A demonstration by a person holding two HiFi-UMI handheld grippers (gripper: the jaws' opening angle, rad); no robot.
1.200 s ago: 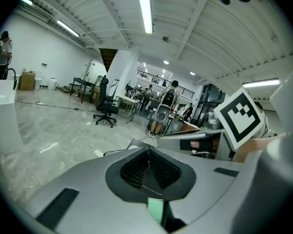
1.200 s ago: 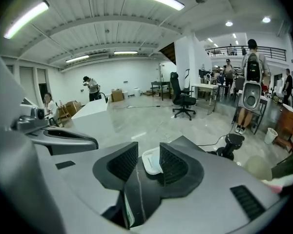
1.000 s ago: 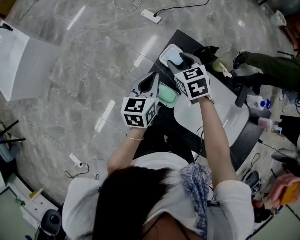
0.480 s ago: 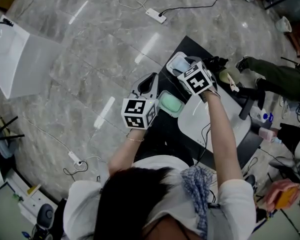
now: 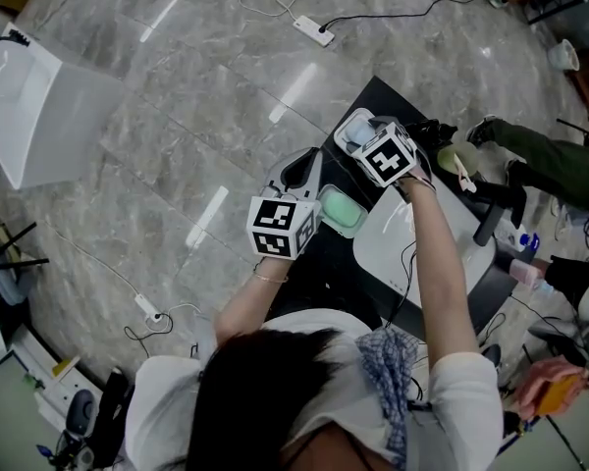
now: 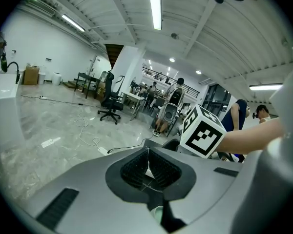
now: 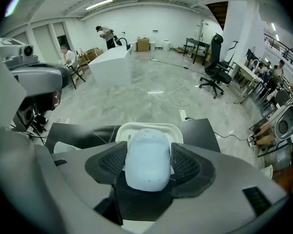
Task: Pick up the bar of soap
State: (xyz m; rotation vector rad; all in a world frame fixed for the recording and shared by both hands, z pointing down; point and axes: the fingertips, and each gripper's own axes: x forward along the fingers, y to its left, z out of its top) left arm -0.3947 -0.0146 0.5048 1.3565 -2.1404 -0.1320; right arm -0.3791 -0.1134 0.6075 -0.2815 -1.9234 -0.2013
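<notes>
1. The right claw (image 7: 148, 172) is wide apart and has just been opening. The pale blue soap (image 7: 147, 152) is between its two sides.
2. The soap sits in a white dish (image 7: 151, 126) on the black counter (image 7: 200, 130).
3. The left claw (image 6: 147, 167) is closed tight.

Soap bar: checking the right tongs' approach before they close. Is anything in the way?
Nothing visible does. The pale blue soap bar lies between the jaws of the right tongs, which have just been opening, over its white soap dish.

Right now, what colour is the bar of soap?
The soap is pale blue with dark specks; clearest in right gripper view.
</notes>
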